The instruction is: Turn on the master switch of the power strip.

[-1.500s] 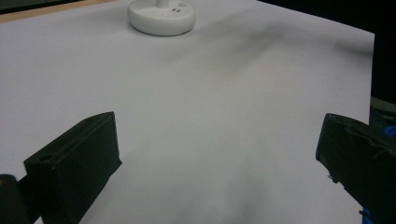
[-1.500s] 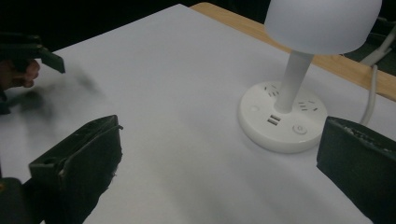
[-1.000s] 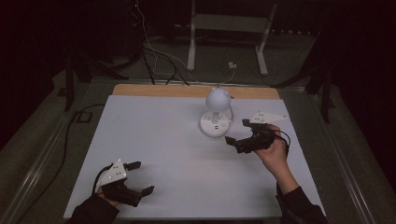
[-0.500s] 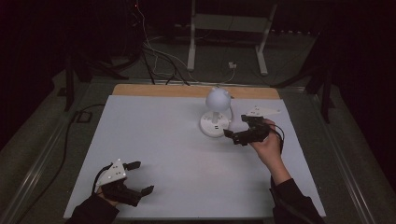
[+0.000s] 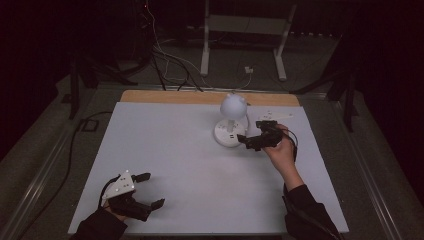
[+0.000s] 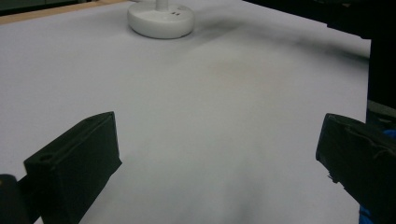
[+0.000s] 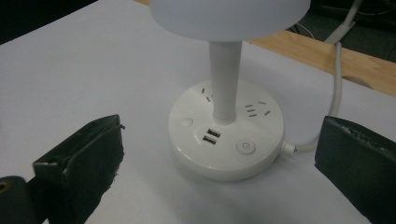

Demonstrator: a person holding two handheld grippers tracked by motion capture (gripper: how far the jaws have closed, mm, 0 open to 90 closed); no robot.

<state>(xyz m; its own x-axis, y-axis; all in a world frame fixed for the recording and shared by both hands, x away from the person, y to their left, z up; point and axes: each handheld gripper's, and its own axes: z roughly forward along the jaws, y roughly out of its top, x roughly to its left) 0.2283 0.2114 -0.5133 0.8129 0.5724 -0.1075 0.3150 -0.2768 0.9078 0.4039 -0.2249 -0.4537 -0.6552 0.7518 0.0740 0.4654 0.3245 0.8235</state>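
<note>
Right gripper view looks along the right gripper (image 7: 219, 172), whose fingers (image 7: 79, 163) stand wide apart and hold nothing; just ahead of them, between the two tips and not yet touched, sits the round white base (image 7: 226, 140) of one desk lamp (image 5: 232, 120). On the base's near face, closest to the fingers, are two USB sockets (image 7: 209, 136), a power button (image 7: 245, 147) toward the right finger and a smaller round button (image 7: 187, 122) toward the left one; beyond them the stem (image 7: 225, 81) rises to the shade (image 7: 229, 16), with two plug outlets on either side of it; one white cord (image 7: 336, 79) leaves the base past the right finger toward the wooden far edge of the desk (image 5: 165, 145).

The step in hand looks like the approach to the base, likely for the power button; the next move calls for lowering one fingertip onto it, or narrowing the fingers first.

The left gripper (image 5: 131, 192) rests at the near edge, fingers wide and empty, the lamp well beyond them.
</note>
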